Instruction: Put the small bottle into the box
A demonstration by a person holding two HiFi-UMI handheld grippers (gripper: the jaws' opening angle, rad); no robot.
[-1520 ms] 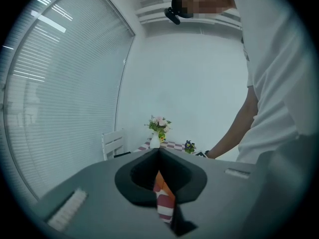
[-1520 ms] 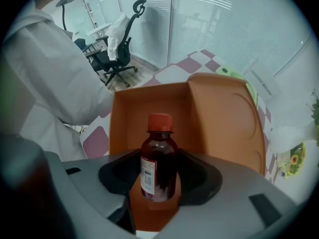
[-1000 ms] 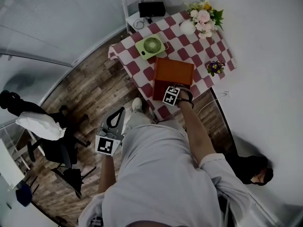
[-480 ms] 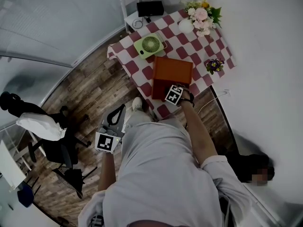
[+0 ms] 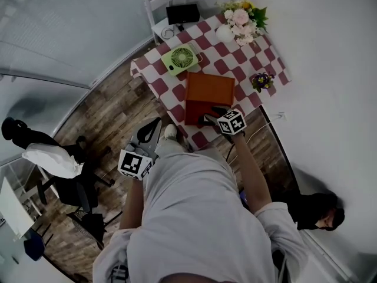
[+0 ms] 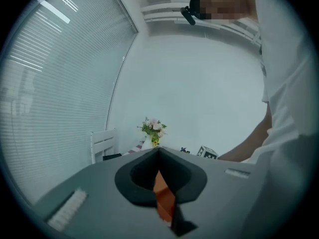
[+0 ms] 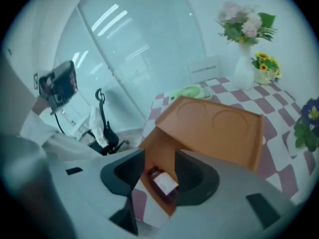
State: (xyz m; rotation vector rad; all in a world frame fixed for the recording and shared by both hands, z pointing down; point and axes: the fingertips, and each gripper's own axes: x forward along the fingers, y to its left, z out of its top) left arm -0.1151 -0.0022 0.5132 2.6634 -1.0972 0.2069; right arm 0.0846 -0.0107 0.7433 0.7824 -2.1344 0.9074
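Seen from above, a person stands at a worktop [image 5: 160,86] covered in a red and white checked cloth, with an orange box [image 5: 209,90] near its front edge. The right gripper [image 5: 207,118] reaches to the near side of the box, its marker cube just behind it. In the right gripper view, the right gripper [image 7: 159,158] has its jaws apart and closing. Between them, but not touched by either pad, shows the small bottle [image 7: 163,183]. It is dark red with a white label and lies on its side inside the open near end of the box [image 7: 219,128], below the slanted lid. The left gripper [image 5: 153,127] is held off the worktop, well to the left of the box and above the wooden floor. In the left gripper view, the left gripper [image 6: 158,156] has its jaws together on nothing, with only a sliver of orange showing through the slit. Beyond the box sit a green fan [image 5: 181,58] and a vase of flowers [image 5: 235,22]. A small pot of purple flowers [image 5: 261,81] stands to the right of the box.
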